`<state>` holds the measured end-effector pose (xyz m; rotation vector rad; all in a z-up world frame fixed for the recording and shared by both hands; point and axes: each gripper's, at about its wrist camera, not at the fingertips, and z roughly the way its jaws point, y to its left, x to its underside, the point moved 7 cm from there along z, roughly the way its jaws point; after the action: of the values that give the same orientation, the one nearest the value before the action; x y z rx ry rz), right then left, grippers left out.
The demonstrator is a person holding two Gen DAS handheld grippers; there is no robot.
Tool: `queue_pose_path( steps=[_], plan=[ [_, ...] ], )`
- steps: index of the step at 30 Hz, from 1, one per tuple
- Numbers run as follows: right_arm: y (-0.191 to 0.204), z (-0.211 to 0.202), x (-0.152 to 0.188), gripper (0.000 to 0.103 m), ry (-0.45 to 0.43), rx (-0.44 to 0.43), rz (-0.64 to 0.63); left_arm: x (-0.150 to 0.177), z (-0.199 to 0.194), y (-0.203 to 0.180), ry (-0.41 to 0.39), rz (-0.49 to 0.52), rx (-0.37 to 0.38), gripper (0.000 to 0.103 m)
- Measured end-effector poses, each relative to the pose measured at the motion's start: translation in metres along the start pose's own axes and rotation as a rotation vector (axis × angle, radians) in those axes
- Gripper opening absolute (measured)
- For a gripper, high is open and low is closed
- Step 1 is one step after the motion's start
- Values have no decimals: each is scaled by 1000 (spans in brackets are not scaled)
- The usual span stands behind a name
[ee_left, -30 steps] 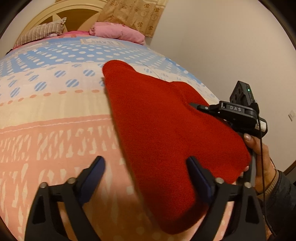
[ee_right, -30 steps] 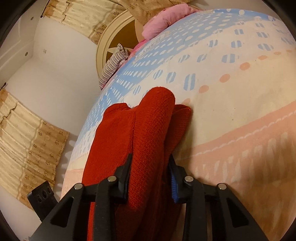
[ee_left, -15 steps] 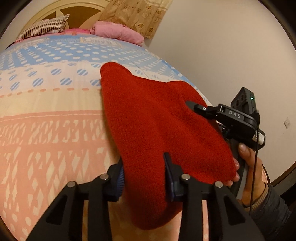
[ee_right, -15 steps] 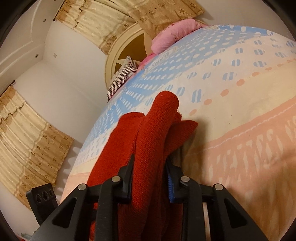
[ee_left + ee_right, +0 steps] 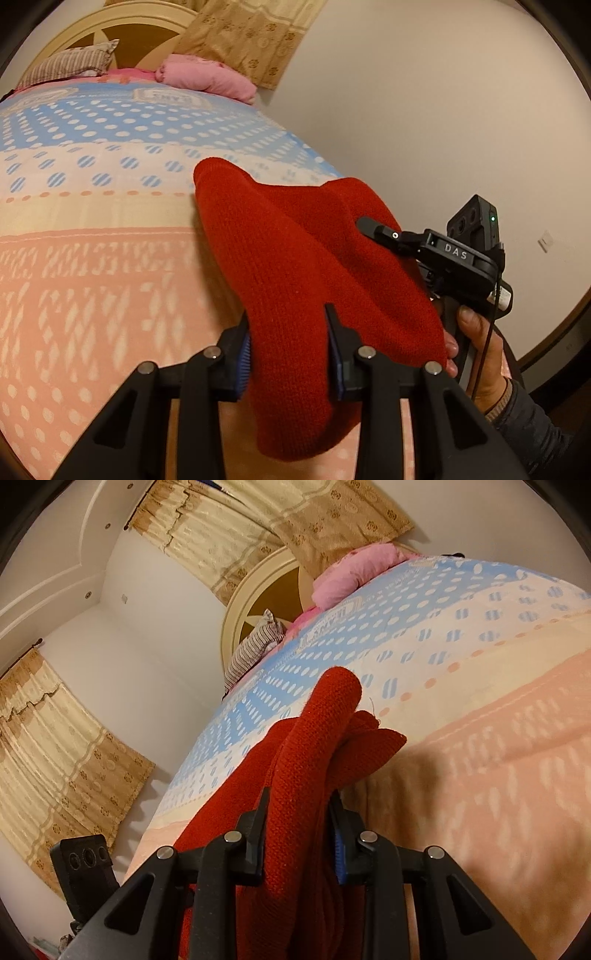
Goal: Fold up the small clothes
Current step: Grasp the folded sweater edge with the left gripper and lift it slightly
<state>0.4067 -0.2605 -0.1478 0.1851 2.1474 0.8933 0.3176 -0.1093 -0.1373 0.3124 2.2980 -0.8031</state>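
A small red knitted garment (image 5: 295, 266) is lifted off the patterned bedspread (image 5: 92, 266). My left gripper (image 5: 288, 354) is shut on its near edge, with the cloth bunched between the blue pads. My right gripper (image 5: 299, 830) is shut on another bunched part of the red garment (image 5: 306, 760). In the left wrist view the right gripper (image 5: 373, 229) shows at the right, held in a hand, with its finger pressed into the cloth. The garment's far tip stands up above the bed.
The bedspread (image 5: 480, 775) has pink, cream and blue dotted bands. A pink pillow (image 5: 207, 75) and a striped pillow (image 5: 66, 64) lie by the round headboard (image 5: 122, 33). A white wall is on the right. Curtains (image 5: 55, 746) hang beside the bed.
My left gripper went from open to shut on the garment's near edge. Both grippers have lifted the garment up from the bed, and it now bunches and hangs between them.
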Motion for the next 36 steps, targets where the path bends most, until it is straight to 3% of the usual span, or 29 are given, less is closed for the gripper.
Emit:
queue_pose_path(
  steps=[16,36],
  plan=[
    [-3,-128,17,27,-100,51,-28,30,-4,-76,1,70,128,35],
    [-20,-236,60,27,-145,114,-21,87,8,-145,68,142,204,35]
  ],
)
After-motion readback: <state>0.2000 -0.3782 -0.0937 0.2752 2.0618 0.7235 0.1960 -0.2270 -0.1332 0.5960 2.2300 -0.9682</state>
